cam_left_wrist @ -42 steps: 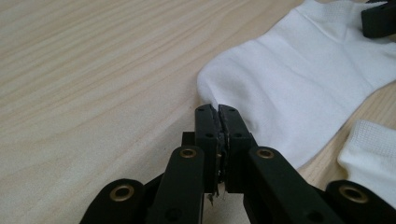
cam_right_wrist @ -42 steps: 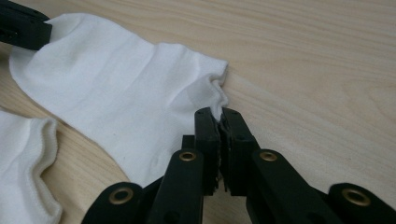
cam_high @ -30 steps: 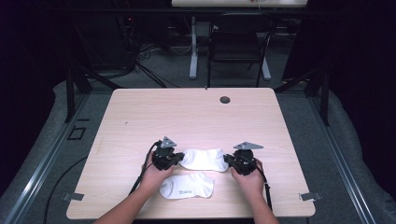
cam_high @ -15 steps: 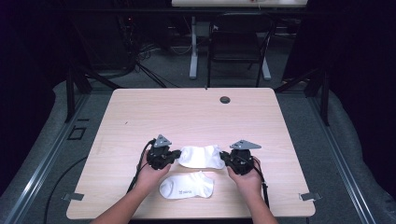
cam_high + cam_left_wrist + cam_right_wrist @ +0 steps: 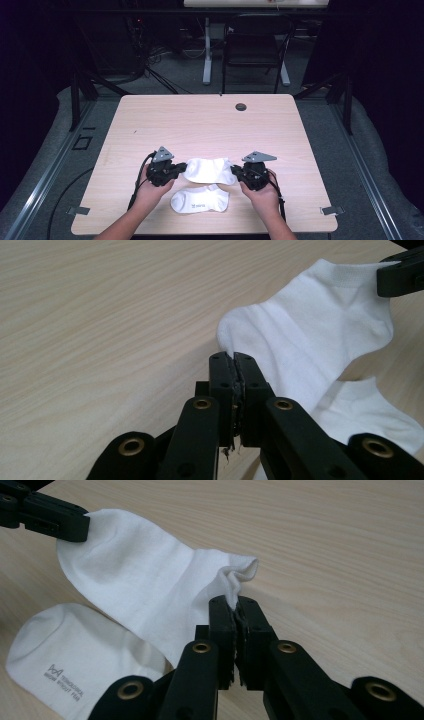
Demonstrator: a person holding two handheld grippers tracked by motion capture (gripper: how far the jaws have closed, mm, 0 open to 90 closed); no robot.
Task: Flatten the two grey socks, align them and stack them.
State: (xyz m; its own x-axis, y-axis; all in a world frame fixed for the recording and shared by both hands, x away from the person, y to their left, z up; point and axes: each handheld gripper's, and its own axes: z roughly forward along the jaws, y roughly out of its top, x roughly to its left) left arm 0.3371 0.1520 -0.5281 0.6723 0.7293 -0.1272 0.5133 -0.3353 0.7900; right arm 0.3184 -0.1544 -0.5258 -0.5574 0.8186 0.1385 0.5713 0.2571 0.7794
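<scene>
Both grippers have drifted a little toward me since a second ago, carrying the upper sock point(image 5: 207, 170) closer to the lower sock point(image 5: 199, 200) lying flat on the table point(image 5: 200, 125). I hold it stretched by both ends, probably to lay it over its mate. My left gripper point(image 5: 234, 360) pinches the toe, my right gripper point(image 5: 235, 602) the cuff, both sets of jaws pressed tight on fabric.

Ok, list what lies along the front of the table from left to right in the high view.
Left hand → left gripper → held sock → right gripper → right hand.
</scene>
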